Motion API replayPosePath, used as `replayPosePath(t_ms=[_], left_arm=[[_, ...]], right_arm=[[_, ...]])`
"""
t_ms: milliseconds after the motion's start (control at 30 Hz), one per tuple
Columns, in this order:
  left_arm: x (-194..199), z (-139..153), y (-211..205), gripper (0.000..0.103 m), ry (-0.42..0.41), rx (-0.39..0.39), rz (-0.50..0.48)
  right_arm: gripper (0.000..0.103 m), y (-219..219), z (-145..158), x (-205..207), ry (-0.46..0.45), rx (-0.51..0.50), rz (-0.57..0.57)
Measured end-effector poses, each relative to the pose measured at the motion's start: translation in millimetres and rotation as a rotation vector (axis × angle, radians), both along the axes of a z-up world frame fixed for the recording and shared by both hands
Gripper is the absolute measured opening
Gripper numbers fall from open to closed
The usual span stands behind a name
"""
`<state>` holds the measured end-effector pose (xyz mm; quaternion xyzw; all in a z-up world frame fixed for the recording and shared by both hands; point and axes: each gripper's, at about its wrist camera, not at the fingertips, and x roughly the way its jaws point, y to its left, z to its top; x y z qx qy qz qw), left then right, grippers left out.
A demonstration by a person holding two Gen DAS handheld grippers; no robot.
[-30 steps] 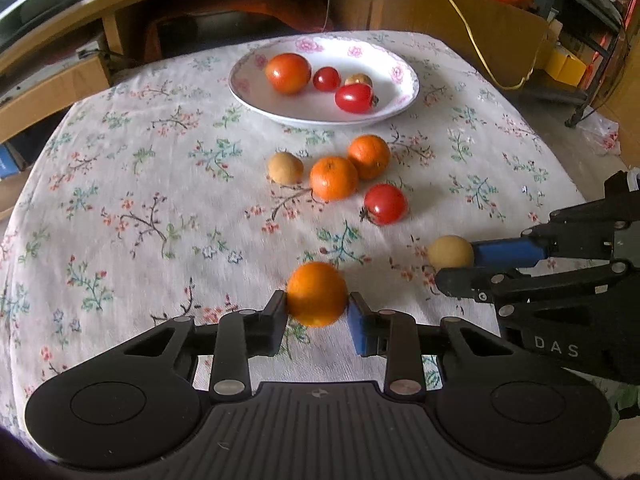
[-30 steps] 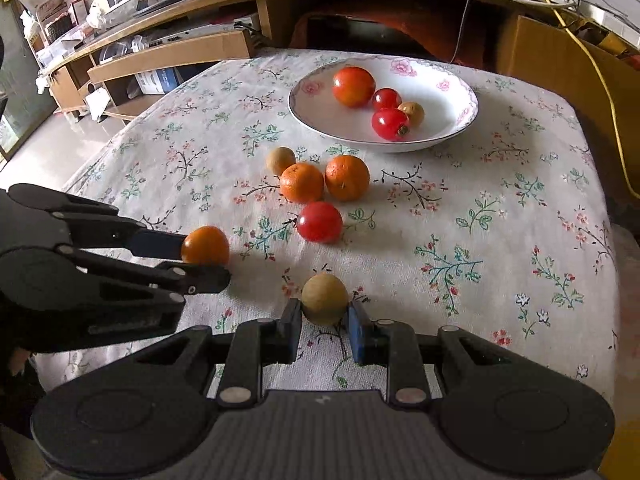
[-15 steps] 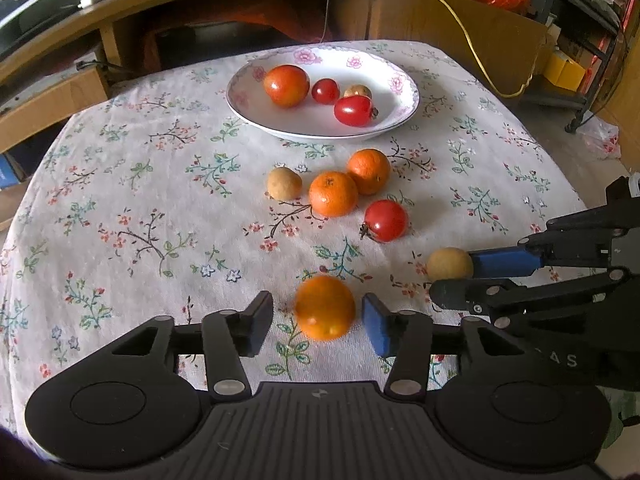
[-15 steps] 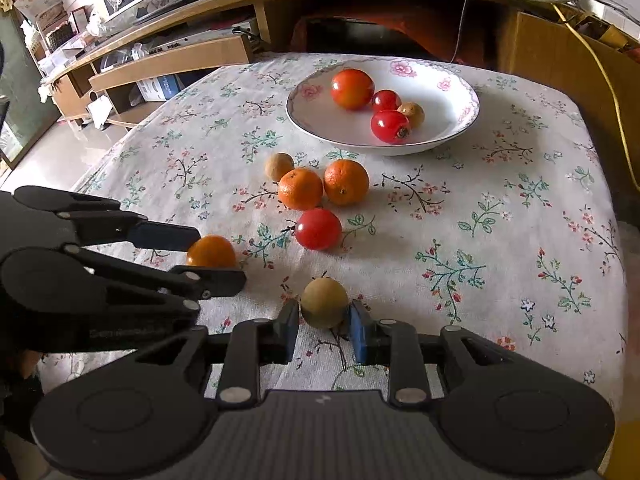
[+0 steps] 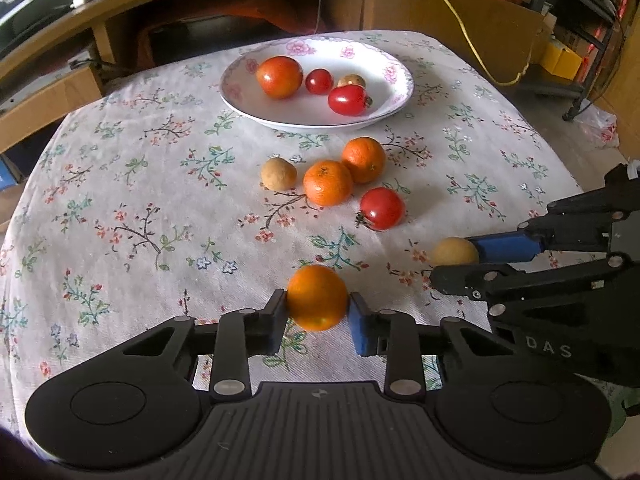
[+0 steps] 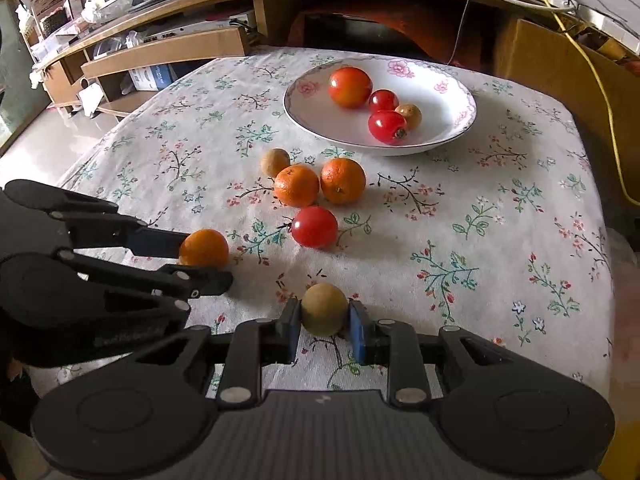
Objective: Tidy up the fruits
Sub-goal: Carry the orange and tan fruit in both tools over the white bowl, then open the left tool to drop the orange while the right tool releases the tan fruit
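My left gripper [image 5: 318,316] is shut on an orange [image 5: 317,298] low over the floral tablecloth; the right wrist view shows it at the left [image 6: 206,260]. My right gripper [image 6: 324,320] is shut on a small tan round fruit [image 6: 324,310] just to the right, also seen from the left wrist [image 5: 454,264]. Further back on the cloth lie two oranges [image 5: 328,183], a tan fruit [image 5: 279,174] and a red tomato [image 5: 382,209]. Behind them a white flowered plate [image 5: 312,124] holds three tomatoes and a small tan fruit [image 5: 351,80].
The table's right edge [image 6: 600,240] drops off beside the right gripper. A wooden TV bench [image 6: 168,52] with shelves and cables runs behind the table. A yellow cable [image 5: 460,20] hangs at the back right. Bare cloth [image 5: 120,200] stretches to the left.
Half a second ago the left gripper's fingers stood apart around the orange; now they have shut on it again. The right gripper has stayed shut on the tan fruit.
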<state>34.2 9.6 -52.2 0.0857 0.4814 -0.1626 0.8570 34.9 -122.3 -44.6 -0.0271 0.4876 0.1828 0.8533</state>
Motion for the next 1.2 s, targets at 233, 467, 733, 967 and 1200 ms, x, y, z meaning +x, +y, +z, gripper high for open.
replayPosePath(t_ms=[233, 467, 733, 967, 1200], left_arm=[[-1, 9, -2, 0.04, -0.021, -0.016, 0.009], [1, 26, -8, 0.04, -0.062, -0.022, 0.015], [23, 46, -17, 0.039, -0.099, -0.04, 0.042], [59, 44, -18, 0.039, -0.098, -0.047, 0.055], [94, 37, -28, 0.038, -0.094, -0.021, 0.065]], right_arm=[[0.027, 3, 17, -9, -0.037, 0.007, -0.008], [0.027, -1, 34, -3, -0.072, -0.015, -0.039], [0.027, -13, 53, 26, -0.101, 0.015, -0.086], [0.027, -17, 50, 64, -0.092, 0.029, -0.1], [0.027, -24, 39, 103, -0.073, 0.024, -0.119]])
